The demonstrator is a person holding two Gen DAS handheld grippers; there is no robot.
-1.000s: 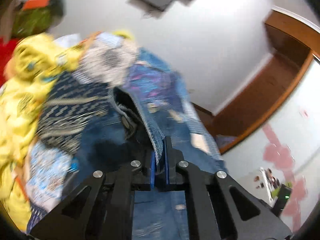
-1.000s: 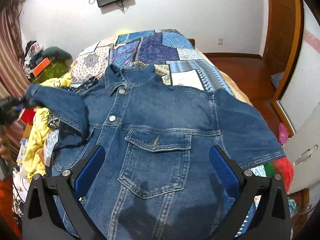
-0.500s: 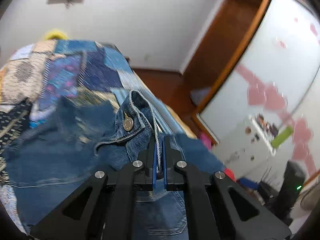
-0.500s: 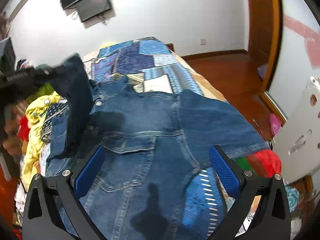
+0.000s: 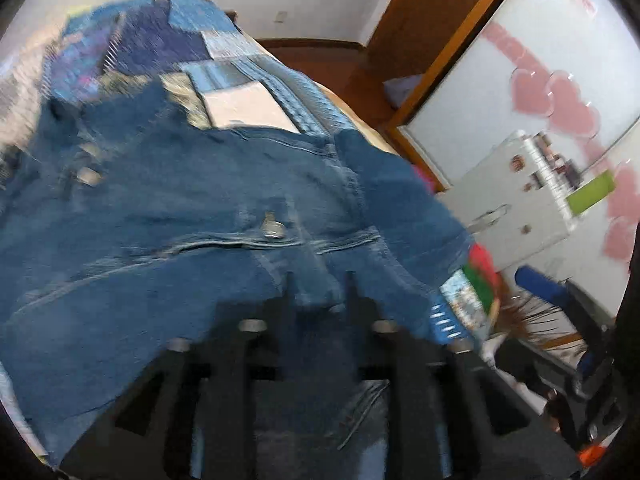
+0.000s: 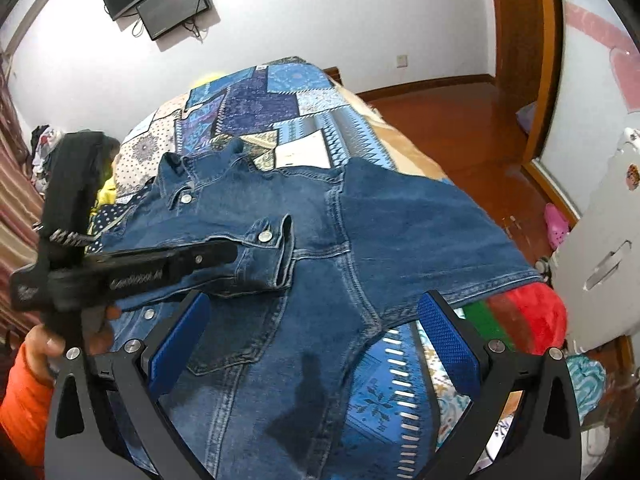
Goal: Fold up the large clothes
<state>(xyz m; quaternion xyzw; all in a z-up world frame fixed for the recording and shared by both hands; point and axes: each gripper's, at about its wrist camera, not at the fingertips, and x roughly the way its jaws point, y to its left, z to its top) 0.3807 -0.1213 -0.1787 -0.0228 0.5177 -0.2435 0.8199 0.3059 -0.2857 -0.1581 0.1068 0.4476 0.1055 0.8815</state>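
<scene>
Denim jacket (image 6: 320, 240) lies front-up across the near end of the bed (image 6: 260, 104), collar toward the far end, hem hanging toward the near edge; patchwork bedspread shows bare beyond the collar. One sleeve (image 6: 224, 256) is folded across the chest, its buttoned cuff (image 6: 276, 248) resting near the middle seam. The other sleeve (image 6: 420, 232) lies spread toward the bed's side edge above a red and green bundle (image 6: 520, 316). Left gripper (image 6: 236, 254) reaches in level over the folded sleeve, tips at the cuff; its jaws are opening, and the left wrist view, though blurred, shows a gap between the two fingers with denim lying below rather than pinched. Looks like the letting-go of the sleeve. To do it well: open fully before pulling back, so the cuff does not drag off the chest; withdraw along the sleeve's own line, low and straight; check that the sleeve lies flat with no ridge at the shoulder. Right gripper (image 6: 312, 340) hovers over the jacket's lower front with blue pads (image 6: 448, 344) spread wide and nothing between them, touching no cloth as far as can be seen. It is well placed to take the spread sleeve next, judging by position; gripping near that cuff's edge should mirror the first fold
</scene>
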